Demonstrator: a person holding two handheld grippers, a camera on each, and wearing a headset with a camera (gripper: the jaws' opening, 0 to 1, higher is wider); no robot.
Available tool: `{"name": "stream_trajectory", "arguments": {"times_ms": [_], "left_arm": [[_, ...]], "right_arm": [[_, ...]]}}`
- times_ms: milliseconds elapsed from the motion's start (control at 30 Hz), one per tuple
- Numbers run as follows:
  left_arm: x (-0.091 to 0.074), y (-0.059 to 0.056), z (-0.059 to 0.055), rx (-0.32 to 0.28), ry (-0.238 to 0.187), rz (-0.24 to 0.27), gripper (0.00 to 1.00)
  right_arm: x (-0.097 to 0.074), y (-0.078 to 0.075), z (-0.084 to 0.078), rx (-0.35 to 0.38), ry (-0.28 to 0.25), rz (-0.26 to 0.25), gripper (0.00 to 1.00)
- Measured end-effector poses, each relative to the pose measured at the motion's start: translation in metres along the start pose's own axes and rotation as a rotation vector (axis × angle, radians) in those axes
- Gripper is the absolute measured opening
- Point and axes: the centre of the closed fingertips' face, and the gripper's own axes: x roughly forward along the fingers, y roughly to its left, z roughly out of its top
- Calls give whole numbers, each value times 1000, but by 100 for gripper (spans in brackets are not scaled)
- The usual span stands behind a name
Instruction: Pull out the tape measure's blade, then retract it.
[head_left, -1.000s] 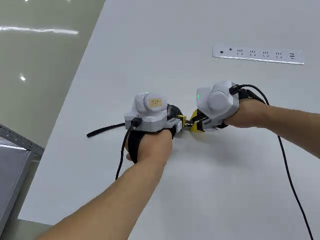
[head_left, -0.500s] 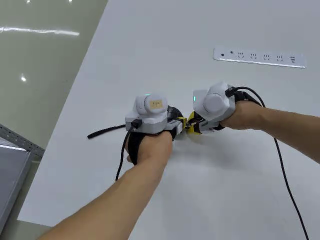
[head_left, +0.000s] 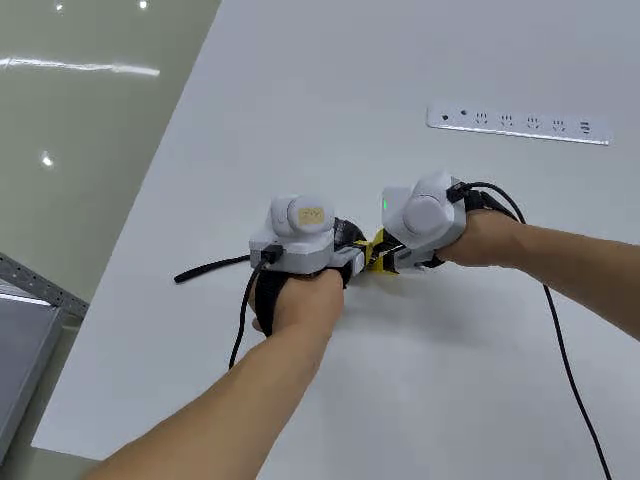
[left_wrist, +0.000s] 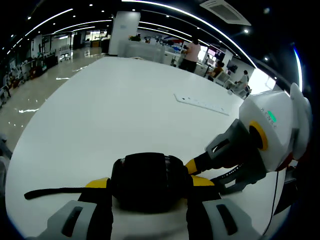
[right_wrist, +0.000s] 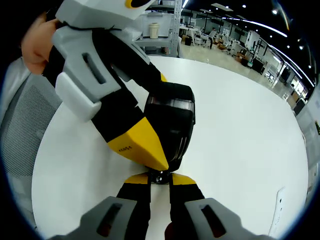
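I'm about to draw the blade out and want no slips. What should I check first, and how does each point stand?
1. Left gripper clamped on tape measure: ok.
2. Right gripper jaws closed on blade tip: ok.
3. Blade fully in: cannot tell.
4. Strap trails on table, away from right gripper: ok.
5. Power strip well away from both grippers: ok.

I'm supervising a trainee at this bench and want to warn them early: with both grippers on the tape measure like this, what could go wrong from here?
1. The right gripper pinches just the small metal blade tip; it could slip free, and a drawn blade would snap back.
2. The left gripper clamps the rounded black tape measure case by its sides; a pull might twist it out of the jaws.
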Motion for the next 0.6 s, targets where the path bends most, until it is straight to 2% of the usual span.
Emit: {"name": "stream_trajectory", "arguments": {"times_ms": [600], "left_arm": [[0,2,2,-1,-15,5,57]], "right_arm": [[1,-1,0,-11,19,-3,14]]}}
